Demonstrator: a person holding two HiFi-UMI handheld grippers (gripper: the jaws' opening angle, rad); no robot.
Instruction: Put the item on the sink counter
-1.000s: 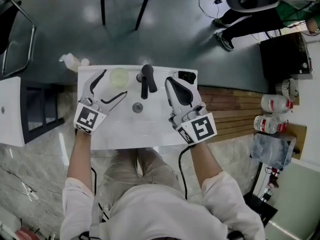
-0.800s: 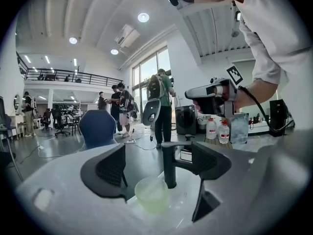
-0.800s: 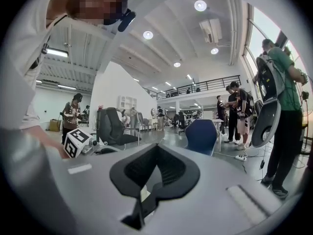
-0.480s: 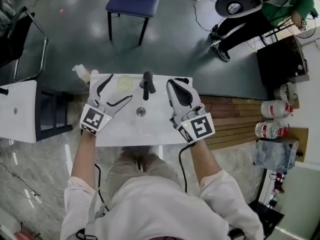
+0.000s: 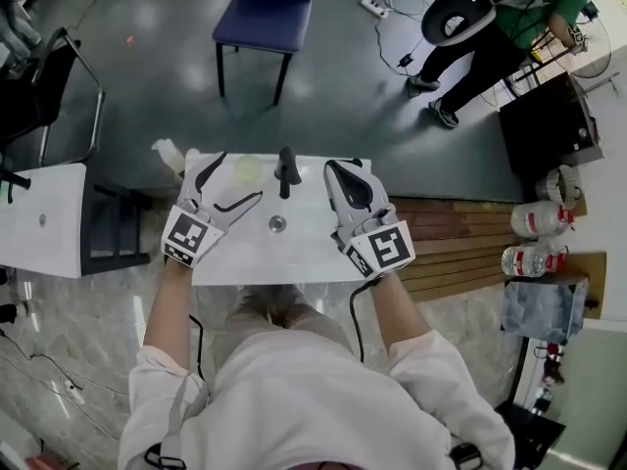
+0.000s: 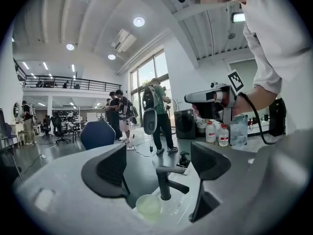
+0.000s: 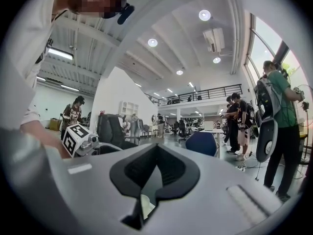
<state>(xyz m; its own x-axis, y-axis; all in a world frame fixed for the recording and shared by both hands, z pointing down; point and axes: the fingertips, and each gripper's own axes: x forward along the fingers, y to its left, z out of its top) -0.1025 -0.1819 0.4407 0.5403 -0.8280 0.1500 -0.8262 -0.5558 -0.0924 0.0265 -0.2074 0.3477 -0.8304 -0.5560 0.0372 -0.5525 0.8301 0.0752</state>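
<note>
Head view, steeply down on a white bench (image 5: 294,258) with a shallow sink let into it. Round drain (image 5: 277,224) near the middle. Black faucet (image 5: 285,169) at 12 o'clock from the drain, on the far rim. Pale yellow-green cup (image 5: 247,168) at 11 o'clock from the drain, upright on the bench, just beside the faucet at its 9 o'clock. Left claw (image 5: 241,176) reaching in from 7 o'clock, spread wide, with the cup between its two fingers; no contact to be made out from above. Right claw (image 5: 340,167) at 3 o'clock from the faucet, closed on nothing, well apart from the cup. Blue chair (image 5: 269,8) on the dark floor at 12 o'clock beyond the bench. Person in a green top (image 5: 509,18) standing out at 1 o'clock. Water bottles (image 5: 534,218) far off at 3 o'clock.

Left gripper view: left claw (image 6: 157,166) with jaws far apart and the cup (image 6: 148,205) low between them, nearer the left one, touching neither as far as can be seen. Faucet (image 6: 168,180) just behind the cup, toward 1 o'clock.

Right gripper view: right claw (image 7: 152,180) with pads together but for a thin slit, nothing gripped. Sliver of something pale showing through the slit, too little to name.
</note>
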